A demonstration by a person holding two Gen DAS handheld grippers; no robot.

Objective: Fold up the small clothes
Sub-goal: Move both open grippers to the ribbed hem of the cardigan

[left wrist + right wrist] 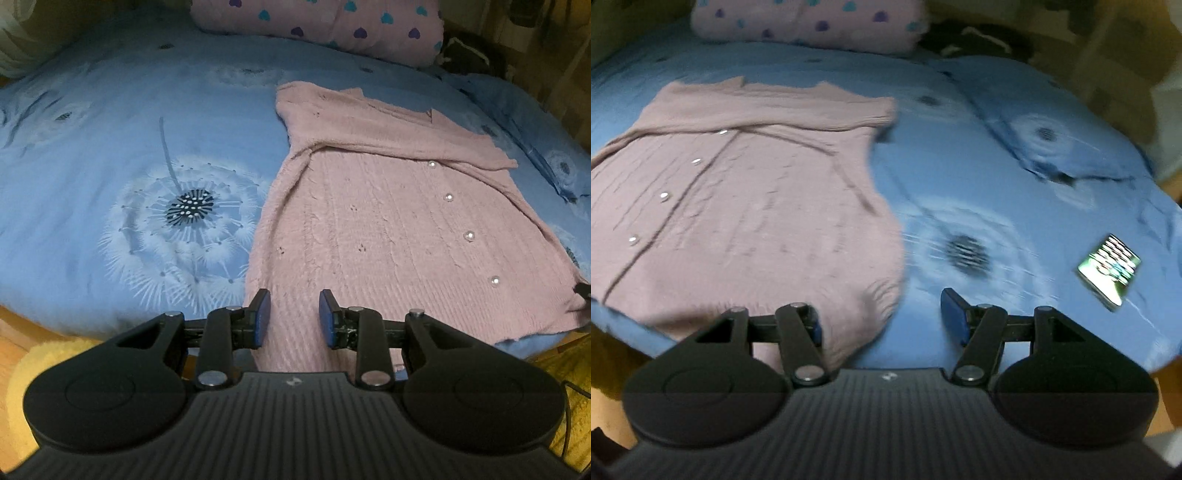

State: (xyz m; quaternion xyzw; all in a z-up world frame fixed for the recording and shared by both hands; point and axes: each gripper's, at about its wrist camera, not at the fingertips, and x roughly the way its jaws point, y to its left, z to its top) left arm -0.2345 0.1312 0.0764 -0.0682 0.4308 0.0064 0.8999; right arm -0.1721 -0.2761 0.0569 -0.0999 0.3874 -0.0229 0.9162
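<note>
A small pink knitted cardigan (pixel 388 221) with pearl buttons lies flat on the blue bed sheet (pixel 110 147), sleeves folded across its chest. My left gripper (pixel 294 310) is open over the hem at the cardigan's near left corner, with cloth between its blue pads. In the right wrist view the cardigan (pixel 746 206) lies to the left. My right gripper (pixel 882 314) is wide open at the cardigan's near right corner; its left finger is partly hidden by cloth.
A pink pillow with heart prints (pixel 325 26) lies at the head of the bed. A phone with a lit screen (pixel 1110 269) lies on the sheet to the right. The bed's near edge runs just below both grippers.
</note>
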